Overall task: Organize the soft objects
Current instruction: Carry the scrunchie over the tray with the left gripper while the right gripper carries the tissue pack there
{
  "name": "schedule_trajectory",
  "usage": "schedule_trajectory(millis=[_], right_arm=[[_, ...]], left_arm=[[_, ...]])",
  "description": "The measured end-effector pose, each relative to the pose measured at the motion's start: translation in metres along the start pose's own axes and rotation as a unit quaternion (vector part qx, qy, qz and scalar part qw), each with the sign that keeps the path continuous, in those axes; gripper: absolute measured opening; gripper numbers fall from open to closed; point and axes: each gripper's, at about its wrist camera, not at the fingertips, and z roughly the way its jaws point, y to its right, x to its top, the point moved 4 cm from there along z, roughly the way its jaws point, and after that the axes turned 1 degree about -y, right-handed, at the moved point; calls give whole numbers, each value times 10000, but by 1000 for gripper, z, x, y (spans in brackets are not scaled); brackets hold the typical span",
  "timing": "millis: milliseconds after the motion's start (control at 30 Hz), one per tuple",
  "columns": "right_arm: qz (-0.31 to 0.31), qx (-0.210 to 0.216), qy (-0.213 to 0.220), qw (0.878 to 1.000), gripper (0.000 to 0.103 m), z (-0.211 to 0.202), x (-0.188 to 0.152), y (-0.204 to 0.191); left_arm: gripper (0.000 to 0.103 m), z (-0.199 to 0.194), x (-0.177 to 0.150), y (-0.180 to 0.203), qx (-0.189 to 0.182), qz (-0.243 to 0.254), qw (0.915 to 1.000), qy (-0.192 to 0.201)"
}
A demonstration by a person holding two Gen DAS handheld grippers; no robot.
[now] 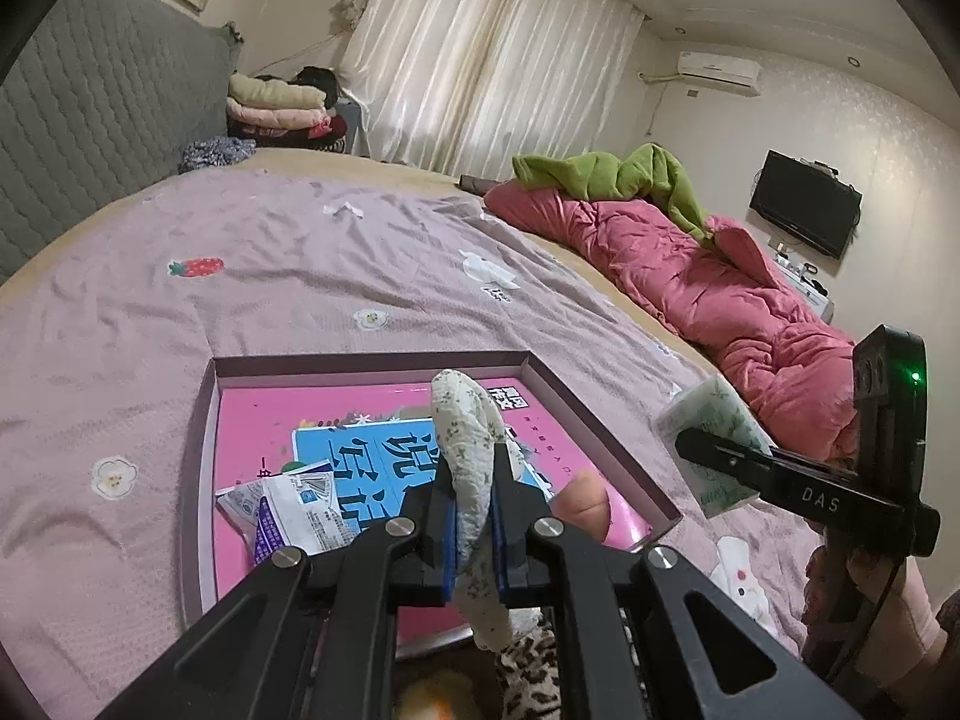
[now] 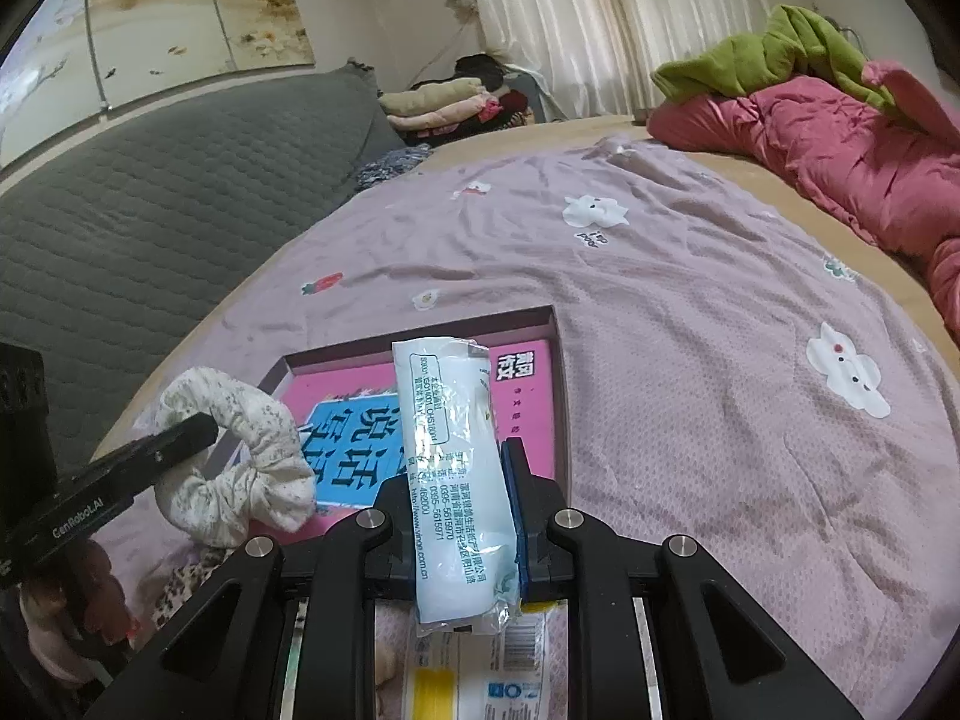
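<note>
A shallow box (image 1: pixel 207 420) with a pink and blue printed bottom lies on the purple bedspread; it also shows in the right wrist view (image 2: pixel 555 360). My left gripper (image 1: pixel 474 492) is shut on a white floral scrunchie (image 1: pixel 465 420), held over the box; the scrunchie also shows in the right wrist view (image 2: pixel 240 456). My right gripper (image 2: pixel 459 474) is shut on a white tissue pack (image 2: pixel 456 450), at the box's right side; the pack also shows in the left wrist view (image 1: pixel 711 450). A crumpled tissue packet (image 1: pixel 288 507) lies in the box.
A pink quilt (image 1: pixel 708 294) with a green blanket (image 1: pixel 630 177) lies along the bed's far right. A grey padded headboard (image 1: pixel 90 120) stands at left. Folded clothes (image 1: pixel 276 108) are stacked beyond the bed. A leopard-print item (image 1: pixel 534 666) sits below my left gripper.
</note>
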Motion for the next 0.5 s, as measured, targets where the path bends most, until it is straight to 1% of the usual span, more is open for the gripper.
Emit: schedule_trajectory(millis=[67,167,233,300,400,500], right_arm=[[-17,19,-4,10000,21,1,0,0],[-60,15,-29,10000,21,6,2,-1],[-63,17,-55,10000,21,10,3,0],[-23,29,-78,10000,21,13,3,0],[44,50,-101,9999,21,18,3,1],[110,80,-143,9998,22,23,3,2]], left_arm=[[9,7,0,-5,-14,-84,9999,-115],[9,20,-5,-18,7,-408,9984,-403],[9,27,-9,-24,115,-506,9972,-546],[9,31,-13,-28,183,-538,9963,-652],[9,37,-18,-32,430,-447,9947,-816],[9,41,-24,-35,554,-437,9928,-972]])
